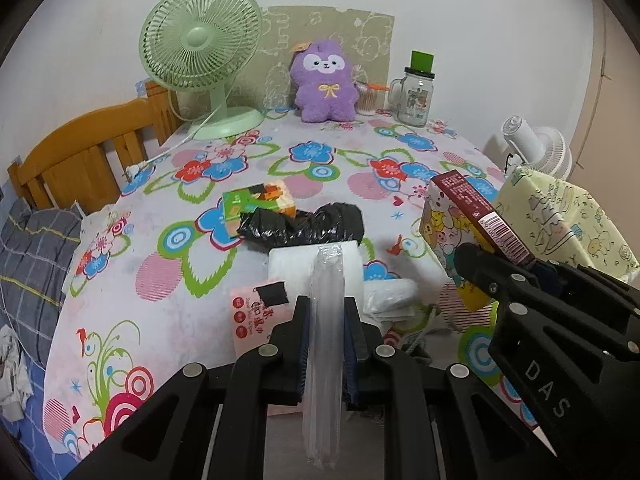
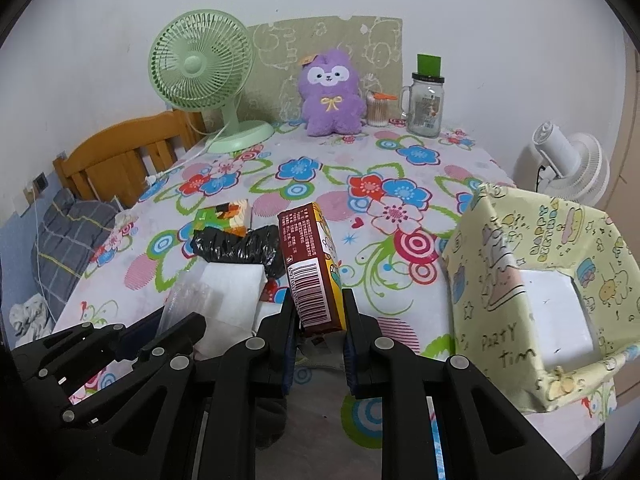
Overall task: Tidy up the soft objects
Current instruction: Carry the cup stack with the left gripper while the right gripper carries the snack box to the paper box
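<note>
Left wrist, clear packet (image 1: 326, 320) pinched between jaws

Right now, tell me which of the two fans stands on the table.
The green fan, upright at the table's back left beside the purple plush. The white fan sits off its right edge.

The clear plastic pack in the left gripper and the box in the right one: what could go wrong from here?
1. The left gripper pinches only the thin edge of the clear plastic pack; it may slip out.
2. The right gripper holds the brown box by its lower end, tilted; it could swing or drop.
3. The two grippers are close together beside the yellow paper-covered bin; they might collide.
</note>
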Demonstrator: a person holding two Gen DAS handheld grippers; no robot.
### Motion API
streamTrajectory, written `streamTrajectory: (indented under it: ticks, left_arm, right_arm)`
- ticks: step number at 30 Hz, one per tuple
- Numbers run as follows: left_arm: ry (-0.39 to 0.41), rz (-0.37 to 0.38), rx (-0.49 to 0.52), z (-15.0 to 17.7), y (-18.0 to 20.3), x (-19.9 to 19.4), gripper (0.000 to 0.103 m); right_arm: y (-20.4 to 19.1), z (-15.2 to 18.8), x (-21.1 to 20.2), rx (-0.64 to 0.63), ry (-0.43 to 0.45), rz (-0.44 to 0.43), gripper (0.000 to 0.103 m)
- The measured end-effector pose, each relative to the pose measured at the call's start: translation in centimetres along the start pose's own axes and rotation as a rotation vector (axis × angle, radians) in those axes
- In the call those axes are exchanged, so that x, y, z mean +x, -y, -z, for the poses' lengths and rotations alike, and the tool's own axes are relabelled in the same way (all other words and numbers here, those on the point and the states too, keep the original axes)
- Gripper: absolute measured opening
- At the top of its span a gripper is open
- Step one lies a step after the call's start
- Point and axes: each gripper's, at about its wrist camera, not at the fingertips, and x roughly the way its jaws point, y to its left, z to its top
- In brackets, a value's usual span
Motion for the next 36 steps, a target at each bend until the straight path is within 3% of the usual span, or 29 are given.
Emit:
streamTrajectory:
  ticks: [36]
  left_arm:
    - [0.124,0.053,0.09,-4.5,8.1,-5.3,0.013]
  right_arm:
    - [6.8,-3.3,-7.9,0.062,0.137,0.066,0.022]
